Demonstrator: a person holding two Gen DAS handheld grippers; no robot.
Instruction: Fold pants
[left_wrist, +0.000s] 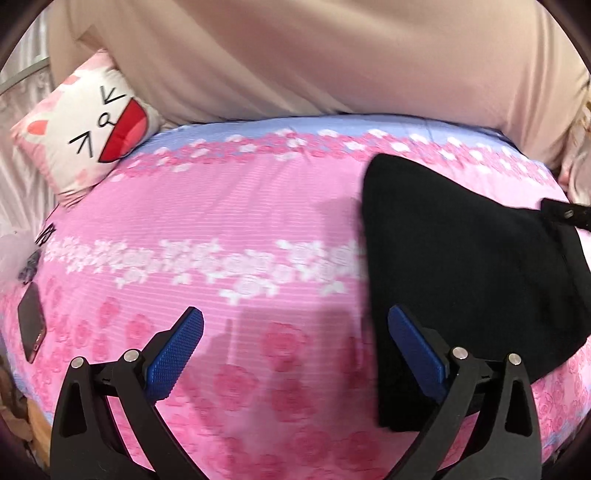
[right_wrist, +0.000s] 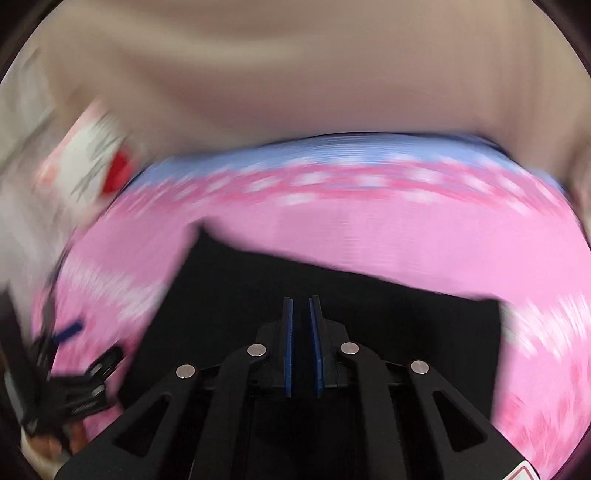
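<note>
Black pants (left_wrist: 461, 266) flat on bed (left_wrist: 221, 221), right of and beside released left tongs (left_wrist: 295, 321), under nearly clenched right tongs (right_wrist: 303, 301), no cloth visibly pinched. Long axis running fore-aft from left tongs; right nearer.

pants (left_wrist: 461, 258): matt black cloth | bedsheet (left_wrist: 240, 221): printed cloth | phone (left_wrist: 31, 323): glossy

black pants (left_wrist: 461, 266), folded flat, lying on pink bedspread (left_wrist: 229, 221)
</note>
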